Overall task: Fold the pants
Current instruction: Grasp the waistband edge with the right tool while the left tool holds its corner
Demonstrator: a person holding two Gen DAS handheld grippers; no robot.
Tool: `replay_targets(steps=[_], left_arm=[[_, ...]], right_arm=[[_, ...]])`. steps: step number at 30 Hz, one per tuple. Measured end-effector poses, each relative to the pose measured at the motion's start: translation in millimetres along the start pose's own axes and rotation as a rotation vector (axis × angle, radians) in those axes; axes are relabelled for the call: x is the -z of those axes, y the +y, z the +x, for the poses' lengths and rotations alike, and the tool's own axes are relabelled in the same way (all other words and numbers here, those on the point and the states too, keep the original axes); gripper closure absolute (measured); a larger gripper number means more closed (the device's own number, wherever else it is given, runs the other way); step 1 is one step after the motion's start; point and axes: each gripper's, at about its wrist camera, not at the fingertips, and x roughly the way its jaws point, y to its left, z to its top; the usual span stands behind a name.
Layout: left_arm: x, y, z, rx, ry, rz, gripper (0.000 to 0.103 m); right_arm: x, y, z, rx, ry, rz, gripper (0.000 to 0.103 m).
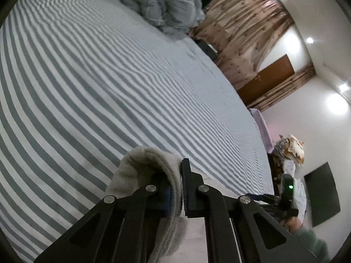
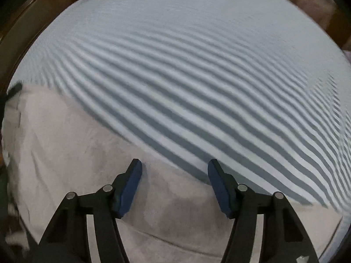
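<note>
The left gripper [image 1: 182, 188] is clamped on a bunched fold of the pants [image 1: 144, 171], seen lower centre of the left view; its jaws are nearly together with the pale grey cloth pinched between the pads. The right gripper [image 2: 174, 186] is held over the flat part of the pants [image 2: 72, 144], which lies across the lower left of the right view on the striped bed [image 2: 197, 76]. Its jaws stand about half apart, and no cloth is seen between them.

Risks, as judged: the left hold takes only a thick bunched edge, so the cloth may slip out if it is pulled sideways. If the right jaws are closed on the flat cloth, the sheet below may be pinched too, or nothing may be caught.

The left view alone shows the grip, a heaped duvet [image 1: 158, 2] at upper centre and the room at right. Only the right view shows the spread of the pants; it is blurred.
</note>
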Motion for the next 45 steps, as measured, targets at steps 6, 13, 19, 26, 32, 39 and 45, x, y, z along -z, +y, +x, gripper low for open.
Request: replay_targets(steps=[6,13,19,26,32,39,45], left_arm=[[2,2,3,0.001,0.0,0.018,0.095],[1,-1,-1,0.001,-0.006,0.012,0.095],[2,-4,-5,0.003,-0.015,0.006,0.095],[0,-5,-18,0.022,-0.056,0.018,0.095],[-2,11,0,-0.051,-0.052,0.011,0.095],[-5,23,21,-0.116,0.006,0.037,0.093],[-7,27,8,-0.135,0.044,0.032,0.079]], right_arm=[[4,16,12,0.036,0.014,-0.167,0.039],[23,28,6,0.028,-0.024,-0.227,0.062],[49,57,1,0.117,-0.08,-0.287,0.095],[39,72,-30,0.317,-0.292,-0.231,0.097],[11,64,7,0.322,-0.224,-0.2,0.097],[6,53,8,0.287,-0.198,-0.166,0.094],[-5,50,0,0.268,-0.188,-0.131,0.091]])
